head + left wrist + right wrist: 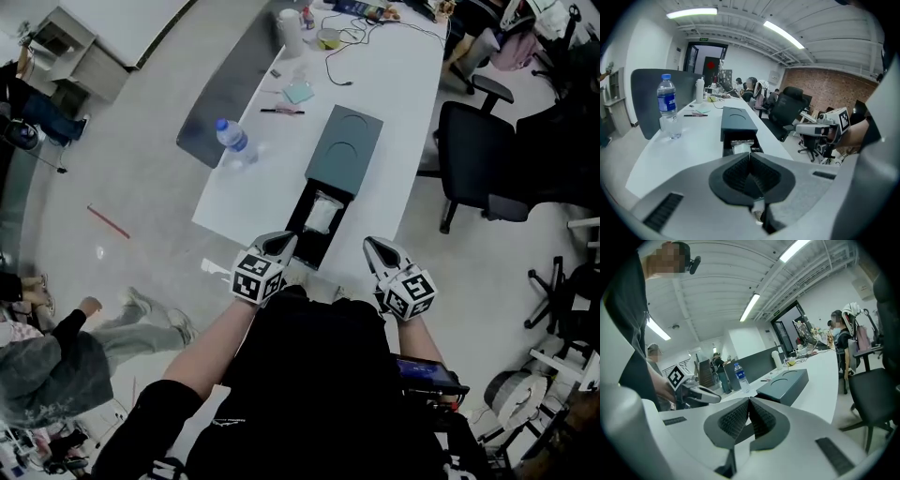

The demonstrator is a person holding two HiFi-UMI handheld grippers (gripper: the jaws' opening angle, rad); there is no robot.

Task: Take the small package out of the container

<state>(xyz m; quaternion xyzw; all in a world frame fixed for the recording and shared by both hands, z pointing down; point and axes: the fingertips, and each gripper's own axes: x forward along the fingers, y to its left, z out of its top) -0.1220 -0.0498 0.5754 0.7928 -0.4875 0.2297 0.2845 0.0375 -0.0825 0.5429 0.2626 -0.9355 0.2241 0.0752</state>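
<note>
Since the small package (pixel 321 214) lies in the open container (pixel 343 148) at head-view centre on the desk (pixel 281 141) and looks light, soft and crinkly, I'd pinch a free edge gently; left gripper (pixel 279 246) and right gripper (pixel 380 248) jaws are both closed, empty.

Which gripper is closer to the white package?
Left. The left gripper is at the open end of the box, beside the package; the right gripper is farther off, past the other side.

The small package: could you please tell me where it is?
Head view, centre: the small package lies in the open end of the dark container, near the table edge, just beyond the left tongs.
</note>
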